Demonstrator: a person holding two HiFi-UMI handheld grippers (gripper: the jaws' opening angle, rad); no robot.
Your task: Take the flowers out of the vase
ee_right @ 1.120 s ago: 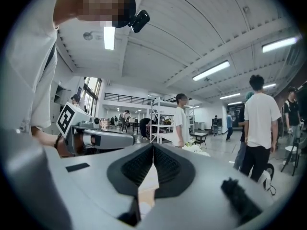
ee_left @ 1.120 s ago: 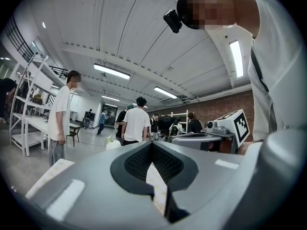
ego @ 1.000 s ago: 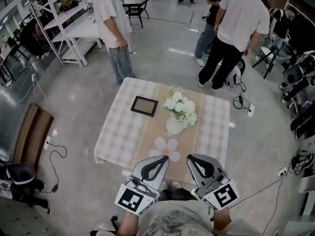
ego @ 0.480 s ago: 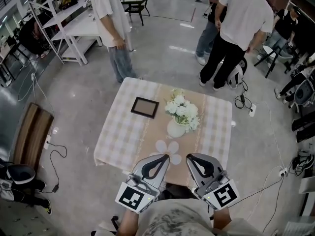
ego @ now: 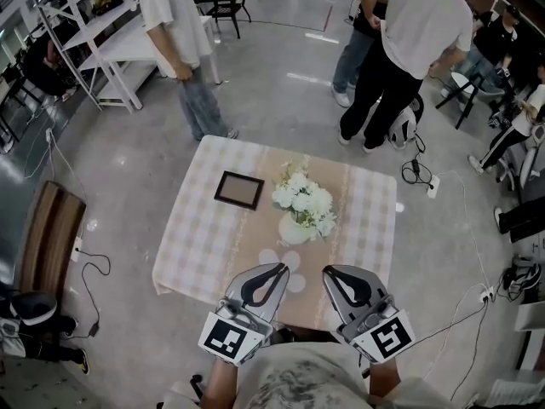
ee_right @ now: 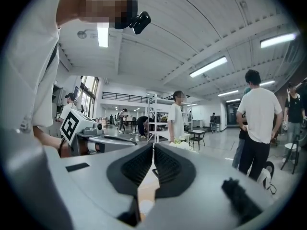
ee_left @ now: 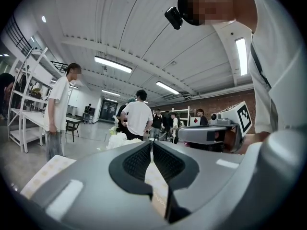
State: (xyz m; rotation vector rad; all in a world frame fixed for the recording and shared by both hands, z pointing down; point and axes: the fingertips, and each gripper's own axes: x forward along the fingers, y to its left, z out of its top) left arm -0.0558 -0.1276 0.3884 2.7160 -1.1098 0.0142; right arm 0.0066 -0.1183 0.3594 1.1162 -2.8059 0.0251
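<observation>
Fingers point(ee_left: 136, 162) closed, empty, on left gripper point(ego: 283, 269) and right gripper point(ego: 329, 273); frame point(ego: 238, 190) beside vase point(ego: 294, 229).

Glossy grey floor point(ego: 272, 100), white shelving point(ego: 119, 49), ceiling strip lights point(ee_left: 112, 64)

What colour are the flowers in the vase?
The flowers are white; the head view shows them best.

Saw white flowers point(ego: 303, 199) in a white vase point(ego: 293, 231). Found the counter point(ego: 192, 244) clothed in pale beige-and-white checks, with a tan runner point(ego: 255, 227) running near to far, printed with a white blossom point(ego: 298, 280) at its near end. Noted a black frame point(ego: 238, 190) left of the flowers. Found left gripper point(ego: 272, 271) and right gripper point(ego: 334, 273) grey, cubes point(ego: 230, 339) white with black squares.
</observation>
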